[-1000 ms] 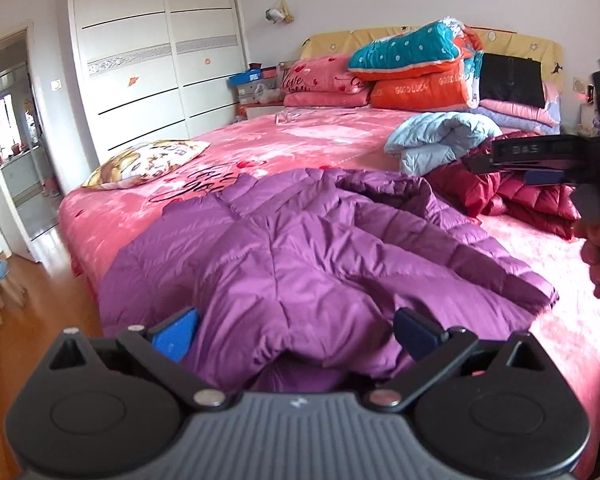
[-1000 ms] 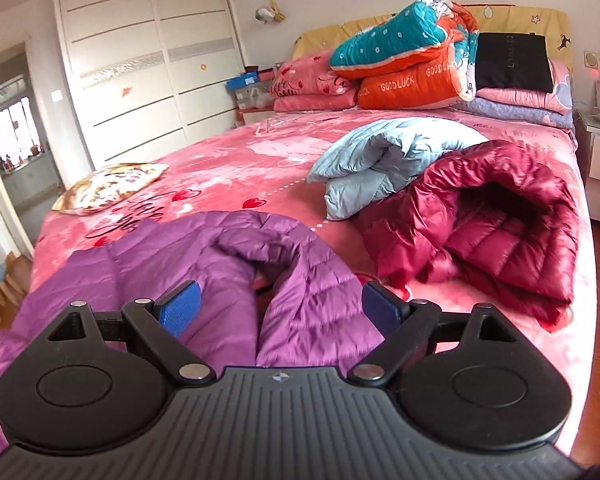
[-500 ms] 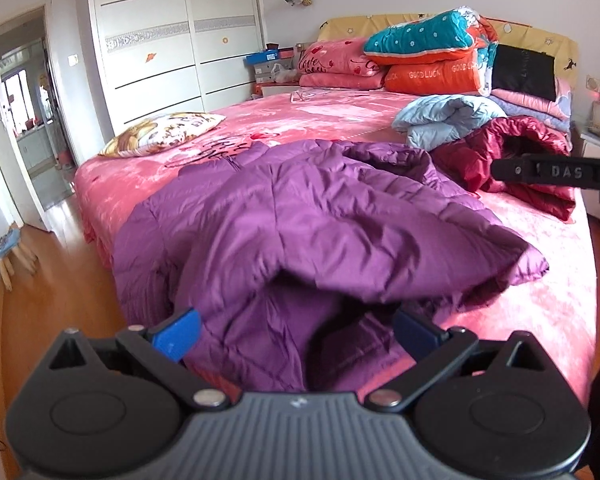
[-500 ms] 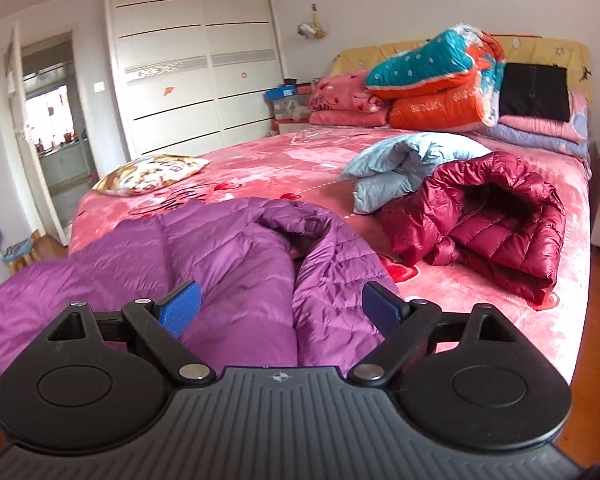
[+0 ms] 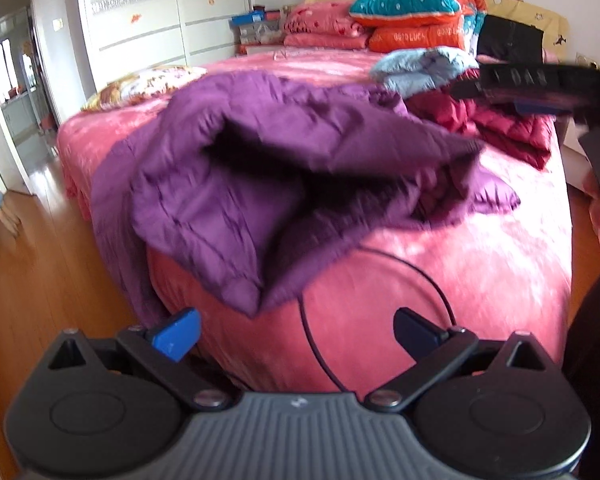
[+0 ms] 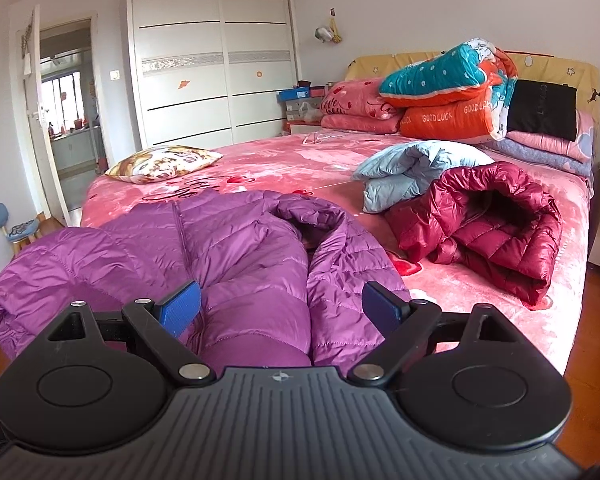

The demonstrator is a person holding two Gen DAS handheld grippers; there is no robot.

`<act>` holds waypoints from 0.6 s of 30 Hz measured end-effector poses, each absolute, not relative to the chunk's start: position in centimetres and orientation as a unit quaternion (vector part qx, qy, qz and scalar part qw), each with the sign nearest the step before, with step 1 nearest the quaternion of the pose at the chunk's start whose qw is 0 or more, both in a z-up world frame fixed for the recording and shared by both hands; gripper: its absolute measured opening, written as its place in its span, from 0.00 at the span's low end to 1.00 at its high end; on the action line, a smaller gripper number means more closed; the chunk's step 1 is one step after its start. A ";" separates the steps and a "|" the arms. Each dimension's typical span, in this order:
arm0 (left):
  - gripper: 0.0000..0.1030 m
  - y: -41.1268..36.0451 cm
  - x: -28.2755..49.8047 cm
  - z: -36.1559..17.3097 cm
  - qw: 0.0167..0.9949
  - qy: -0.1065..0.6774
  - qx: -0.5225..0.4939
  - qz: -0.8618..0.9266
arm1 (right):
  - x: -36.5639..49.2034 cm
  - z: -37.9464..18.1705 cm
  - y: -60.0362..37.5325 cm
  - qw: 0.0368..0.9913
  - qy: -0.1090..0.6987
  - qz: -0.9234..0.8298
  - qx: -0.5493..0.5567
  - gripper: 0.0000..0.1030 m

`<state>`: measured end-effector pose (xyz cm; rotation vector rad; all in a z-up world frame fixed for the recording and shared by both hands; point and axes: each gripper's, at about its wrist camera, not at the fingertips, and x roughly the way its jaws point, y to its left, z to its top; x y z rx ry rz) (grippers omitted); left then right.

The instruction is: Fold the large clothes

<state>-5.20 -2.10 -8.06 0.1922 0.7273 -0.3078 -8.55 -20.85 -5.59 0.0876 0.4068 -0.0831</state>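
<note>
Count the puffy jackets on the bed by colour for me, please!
Purple jacket: 1
Dark red jacket: 1
Light blue jacket: 1
Total: 3

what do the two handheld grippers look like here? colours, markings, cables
Both match: the left gripper and right gripper have a ribbed dark-grey body with a small white logo, two round black housings, black linkage arms with silver pivot screws, and blue finger pads. A thin black cable loops in front of the left one. White lettering marks the right gripper's side, blurred.
</note>
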 end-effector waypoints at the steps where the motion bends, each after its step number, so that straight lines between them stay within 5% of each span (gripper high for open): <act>1: 0.99 -2.3 -5.5 -8.4 0.914 0.363 0.095 -0.156 | -8.4 -5.7 -20.9 0.978 0.202 -0.041 0.042 1.00; 9: 0.99 -2.8 -7.7 -8.7 0.903 0.366 0.115 -0.193 | -7.3 -6.4 -21.1 0.977 0.203 -0.043 0.040 1.00; 18: 0.99 -0.5 -6.8 -8.0 0.917 0.364 0.026 -0.158 | -6.4 -8.1 -21.1 0.976 0.215 -0.034 0.022 1.00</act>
